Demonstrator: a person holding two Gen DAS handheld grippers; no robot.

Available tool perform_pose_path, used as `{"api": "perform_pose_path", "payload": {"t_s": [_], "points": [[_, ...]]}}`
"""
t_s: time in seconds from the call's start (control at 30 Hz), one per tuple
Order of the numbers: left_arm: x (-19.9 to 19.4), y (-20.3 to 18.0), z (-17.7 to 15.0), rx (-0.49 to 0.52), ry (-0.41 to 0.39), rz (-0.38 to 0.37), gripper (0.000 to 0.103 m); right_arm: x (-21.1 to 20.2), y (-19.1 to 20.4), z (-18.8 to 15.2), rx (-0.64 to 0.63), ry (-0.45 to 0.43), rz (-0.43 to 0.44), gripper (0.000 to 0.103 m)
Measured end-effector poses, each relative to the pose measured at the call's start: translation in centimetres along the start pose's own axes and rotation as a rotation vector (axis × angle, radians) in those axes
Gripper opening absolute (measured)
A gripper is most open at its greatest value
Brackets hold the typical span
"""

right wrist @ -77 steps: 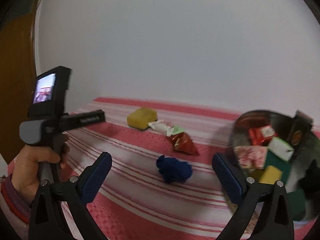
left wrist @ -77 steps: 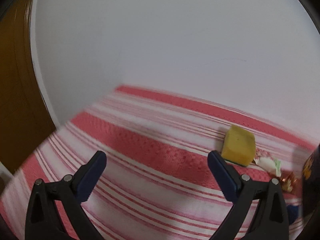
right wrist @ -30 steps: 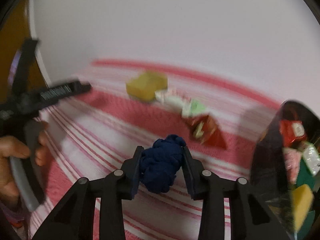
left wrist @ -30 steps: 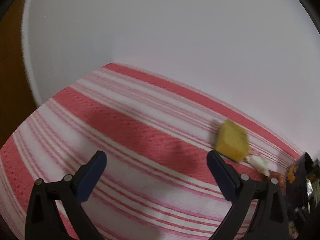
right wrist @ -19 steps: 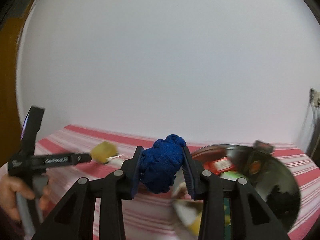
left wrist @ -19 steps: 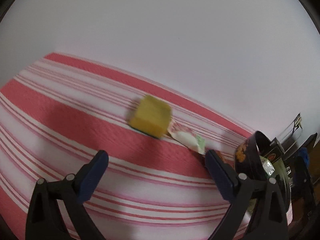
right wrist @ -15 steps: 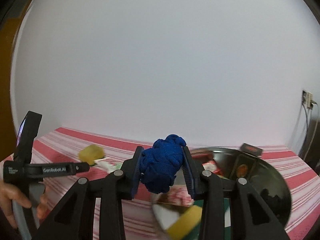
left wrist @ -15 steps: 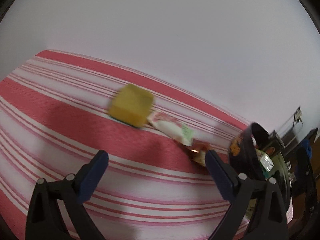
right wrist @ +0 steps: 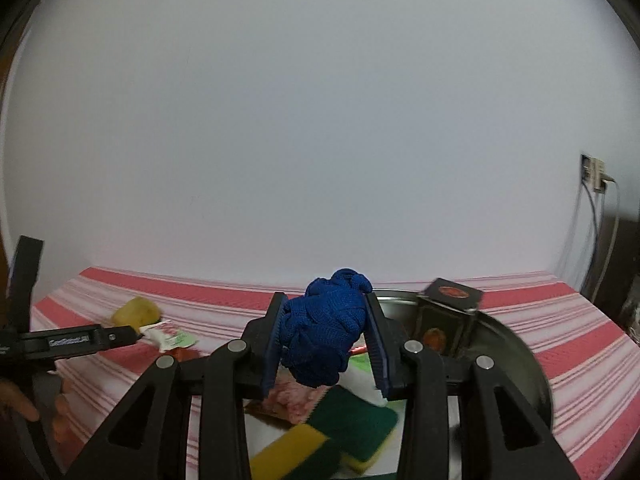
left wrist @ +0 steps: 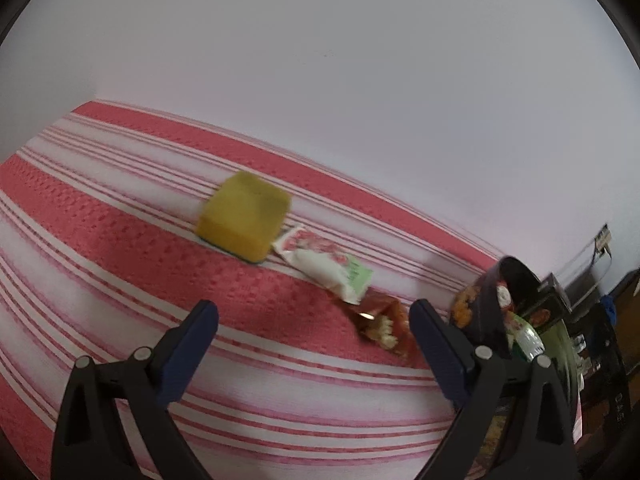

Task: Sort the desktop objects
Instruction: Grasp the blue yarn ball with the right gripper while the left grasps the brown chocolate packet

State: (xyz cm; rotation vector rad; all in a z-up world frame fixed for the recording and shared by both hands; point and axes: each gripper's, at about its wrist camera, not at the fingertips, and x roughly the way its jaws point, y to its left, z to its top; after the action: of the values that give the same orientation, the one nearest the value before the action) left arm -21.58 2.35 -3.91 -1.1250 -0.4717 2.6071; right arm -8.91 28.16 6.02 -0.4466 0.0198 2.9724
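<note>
My right gripper (right wrist: 326, 334) is shut on a crumpled blue cloth (right wrist: 324, 332) and holds it in the air over a metal bowl (right wrist: 520, 352). The bowl holds sponges, packets and a dark box (right wrist: 448, 320). My left gripper (left wrist: 312, 340) stands open above the striped cloth with nothing between its fingers. Ahead of it lie a yellow sponge (left wrist: 244, 216), a white and green packet (left wrist: 324, 264) and a red packet (left wrist: 380, 324). The bowl (left wrist: 516, 280) shows at that view's right edge. The yellow sponge (right wrist: 136, 310) and white packet (right wrist: 168, 336) also appear left of the right gripper.
A red and white striped tablecloth (left wrist: 120, 248) covers the table, which ends at a plain white wall. A wall socket with a cable (right wrist: 596, 180) is at the far right. A hand (right wrist: 36, 400) holds the left gripper's handle at the lower left.
My right gripper lifted the blue cloth off the table and swung right until the bowl lies beneath it. My left gripper turned right, bringing the sponge and packets toward the centre.
</note>
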Motion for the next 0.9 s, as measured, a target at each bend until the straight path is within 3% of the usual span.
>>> {"api": "perform_pose_path", "payload": {"t_s": [0.17, 0.27, 0.37, 0.53, 0.63, 0.9], "points": [[0.6, -3.1, -0.6, -0.005, 0.025, -0.035, 0.097, -0.3, 0.5, 0.1, 0.007, -0.018, -0.022, 0.04], [1.7, -4.5, -0.4, -0.032, 0.043, -0.015, 0.097, -0.2, 0.0, 0.1, 0.027, -0.017, -0.02, 0.04], [3.6, -5.4, -0.4, -0.077, 0.091, 0.032, 0.097, -0.2, -0.6, 0.3, 0.052, -0.011, -0.014, 0.04], [6.0, -6.0, -0.4, -0.066, 0.128, 0.163, 0.097, -0.3, -0.9, 0.5, 0.099, 0.005, 0.006, 0.04], [6.6, -7.2, 0.1, -0.032, 0.129, 0.207, 0.09, -0.2, -0.7, 0.3, 0.116, 0.017, 0.02, 0.04], [6.9, -8.9, -0.8, 0.219, 0.104, 0.368, 0.05, 0.0, -1.0, 0.0, 0.142, 0.028, 0.029, 0.04]]}}
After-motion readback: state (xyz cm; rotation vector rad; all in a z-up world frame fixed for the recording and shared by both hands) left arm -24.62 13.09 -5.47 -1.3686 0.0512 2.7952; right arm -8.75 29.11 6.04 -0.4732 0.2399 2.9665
